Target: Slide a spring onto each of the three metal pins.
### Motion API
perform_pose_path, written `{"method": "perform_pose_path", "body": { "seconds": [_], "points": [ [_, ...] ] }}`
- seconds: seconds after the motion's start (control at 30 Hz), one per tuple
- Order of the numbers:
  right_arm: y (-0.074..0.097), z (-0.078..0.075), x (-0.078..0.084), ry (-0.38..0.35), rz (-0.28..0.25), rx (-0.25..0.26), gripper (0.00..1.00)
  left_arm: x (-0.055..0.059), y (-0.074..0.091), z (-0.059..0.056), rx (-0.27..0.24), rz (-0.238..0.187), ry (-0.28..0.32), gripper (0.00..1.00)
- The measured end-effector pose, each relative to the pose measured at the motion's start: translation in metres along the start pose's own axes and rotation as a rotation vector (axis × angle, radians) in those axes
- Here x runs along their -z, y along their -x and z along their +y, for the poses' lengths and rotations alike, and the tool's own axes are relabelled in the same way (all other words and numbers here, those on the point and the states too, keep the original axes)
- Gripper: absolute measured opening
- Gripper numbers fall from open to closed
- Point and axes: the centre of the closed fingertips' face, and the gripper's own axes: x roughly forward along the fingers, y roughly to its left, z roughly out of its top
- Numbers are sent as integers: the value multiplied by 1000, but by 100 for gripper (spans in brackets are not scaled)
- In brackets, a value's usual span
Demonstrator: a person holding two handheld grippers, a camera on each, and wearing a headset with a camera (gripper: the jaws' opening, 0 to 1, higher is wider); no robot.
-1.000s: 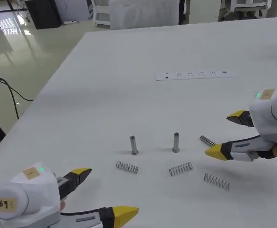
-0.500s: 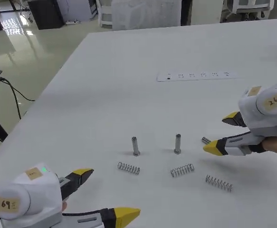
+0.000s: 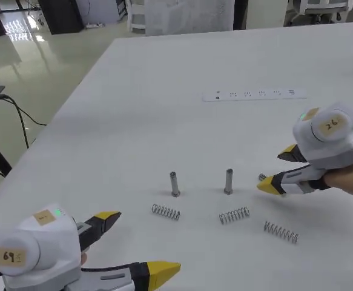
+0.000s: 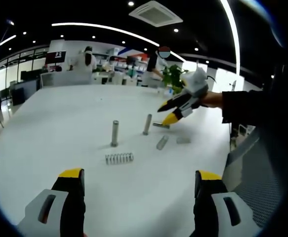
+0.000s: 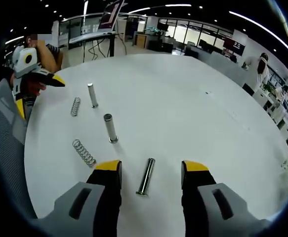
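Silvery pin (image 5: 145, 176) lying flat, perhaps flanged

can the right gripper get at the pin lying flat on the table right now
Probably yes: the right gripper is open, the lying pin sits on bare table between its jaws, and nothing blocks it.

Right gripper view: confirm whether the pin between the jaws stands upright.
No, the metal pin lies flat on the table between the open jaws.
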Motion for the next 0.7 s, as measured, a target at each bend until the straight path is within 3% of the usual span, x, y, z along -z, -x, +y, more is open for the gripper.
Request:
{"method": "perform_pose_path", "body": {
  "seconds": [0.7],
  "points": [
    [-13, 2, 8, -30, 68, -26, 33, -1, 0, 1, -1, -3, 3, 89]
  ]
}}
